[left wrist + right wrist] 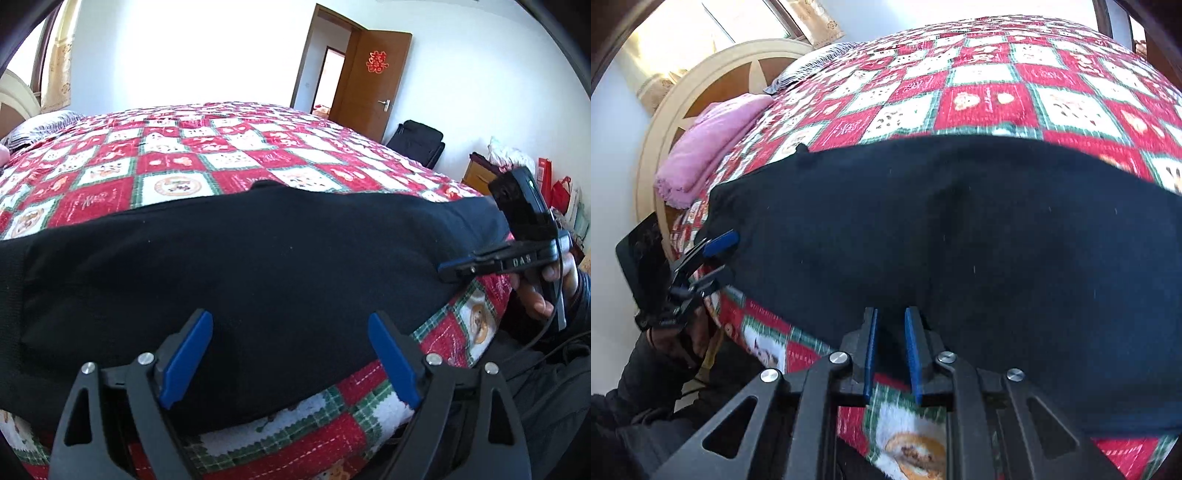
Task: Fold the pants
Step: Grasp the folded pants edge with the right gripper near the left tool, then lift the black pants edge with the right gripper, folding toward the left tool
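The black soft-knit pants [236,266] lie flat across the red-and-white checked quilt [177,158], limp and light; left gripper [290,354] gapes wide at six o'clock; right gripper [891,350], slightly parted, grips nothing; take the near hem.

It was a bedroom in a home. A bed [229,147] under a red, white and green patchwork quilt filled the room, its rounded headboard [713,70] at the left. A wooden door [373,81] with a red paper ornament stood open at the far right.
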### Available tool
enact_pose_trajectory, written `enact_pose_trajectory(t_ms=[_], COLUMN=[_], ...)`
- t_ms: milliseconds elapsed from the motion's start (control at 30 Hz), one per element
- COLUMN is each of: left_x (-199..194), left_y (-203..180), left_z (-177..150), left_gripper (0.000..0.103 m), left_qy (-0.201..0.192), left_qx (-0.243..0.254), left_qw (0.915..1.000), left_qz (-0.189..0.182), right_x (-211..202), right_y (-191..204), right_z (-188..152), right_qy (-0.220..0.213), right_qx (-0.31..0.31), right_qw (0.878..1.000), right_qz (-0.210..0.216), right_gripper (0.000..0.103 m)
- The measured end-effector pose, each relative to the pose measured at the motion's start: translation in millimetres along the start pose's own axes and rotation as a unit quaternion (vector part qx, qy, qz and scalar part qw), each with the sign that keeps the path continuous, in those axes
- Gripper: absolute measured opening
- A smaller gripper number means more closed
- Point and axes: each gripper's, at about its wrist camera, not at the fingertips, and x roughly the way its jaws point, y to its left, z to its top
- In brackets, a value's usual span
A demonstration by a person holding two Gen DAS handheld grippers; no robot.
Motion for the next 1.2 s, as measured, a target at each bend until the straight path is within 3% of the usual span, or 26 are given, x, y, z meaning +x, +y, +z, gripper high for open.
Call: enact_pose_trajectory(t_ms=[100,167,200,233,433,467,533,767,867,933,1033,1200], left_x=[-6.0,-12.0,-14.1,-16.9,-33.0,-34.1,-36.0,-36.4,-45.8,-49.0,-41.3,-26.7], left_y=[3.7,13.4,18.2,25.4,75.2,85.5,95.6,86.2,81.7,82.4,87.5,104.4], left_z=[4.1,7.6,8.7,9.9,7.6,4.9,0.7,2.3,11.6,18.2,23.2,16.1], left_gripper=[0.089,0.089,0.089,0.089,0.089,0.089,0.089,0.089,0.101,0.103,0.103,0.103], left_qy=[-0.007,-0.015,-0.018,-0.021,-0.037,-0.034,-0.042,-0.029,-0.047,-0.055,-0.037,0.003], left_qx=[0.002,-0.003,-0.007,-0.014,-0.057,-0.071,-0.086,-0.060,-0.058,-0.061,-0.064,-0.096], left_qw=[0.9997,0.9990,0.9984,0.9975,0.9885,0.9871,0.9890,0.9888,0.9840,0.9822,0.9762,0.9711], left_qz=[0.022,0.043,0.053,0.066,0.135,0.140,0.113,0.133,0.162,0.169,0.204,0.218], right_x=[-22.4,-36.2,-38.4,-38.3,-27.2,-25.9,-20.1,-12.8,-22.0,-24.1,-24.0,-20.8], right_y=[-4.0,-9.7,-14.2,-18.7,-8.9,-7.2,-1.8,13.5,9.4,9.3,12.4,13.5], right_z=[-1.1,-2.6,-3.1,-2.8,-7.2,-7.4,-7.9,-14.0,-12.7,-11.7,-11.6,-12.4], right_qy=[-0.033,-0.057,-0.059,-0.055,-0.056,-0.054,-0.052,-0.051,-0.060,-0.063,-0.063,-0.060], right_qx=[-0.009,-0.008,-0.004,0.003,-0.010,-0.013,-0.015,-0.050,-0.035,-0.034,-0.040,-0.043], right_qw=[0.999,0.998,0.997,0.998,0.997,0.997,0.997,0.994,0.996,0.996,0.995,0.995], right_qz=[-0.015,-0.034,-0.039,-0.043,-0.059,-0.060,-0.054,-0.081,-0.063,-0.058,-0.060,-0.066], right_gripper=[0.020,0.035,0.048,0.054,0.054,0.054,0.054,0.061,0.061,0.061,0.061,0.061])
